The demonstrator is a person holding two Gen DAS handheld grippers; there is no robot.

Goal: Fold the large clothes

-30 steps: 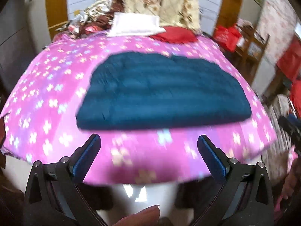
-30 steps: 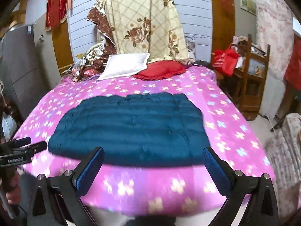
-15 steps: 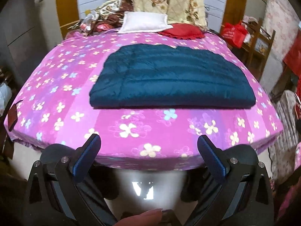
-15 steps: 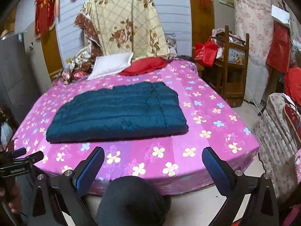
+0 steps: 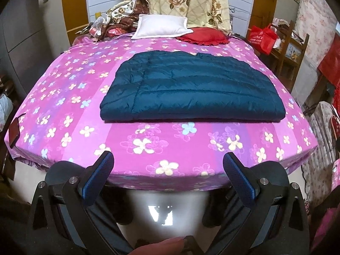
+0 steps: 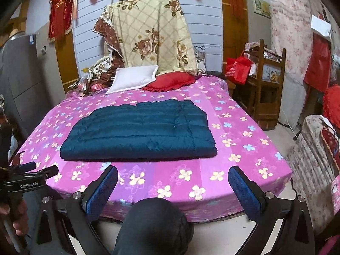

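Note:
A dark teal quilted jacket lies folded into a flat rectangle in the middle of the bed's pink flowered sheet; it also shows in the right wrist view. My left gripper is open and empty, held back off the near edge of the bed. My right gripper is open and empty, also off the near edge. The left gripper tool shows at the left edge of the right wrist view.
A white pillow and a red cushion lie at the head of the bed under a hanging floral quilt. A wooden shelf with a red bag stands right. The person's knee is at the bed's edge.
Both grippers have pulled back and up from the bed, away from the folded jacket. The jacket lies still.

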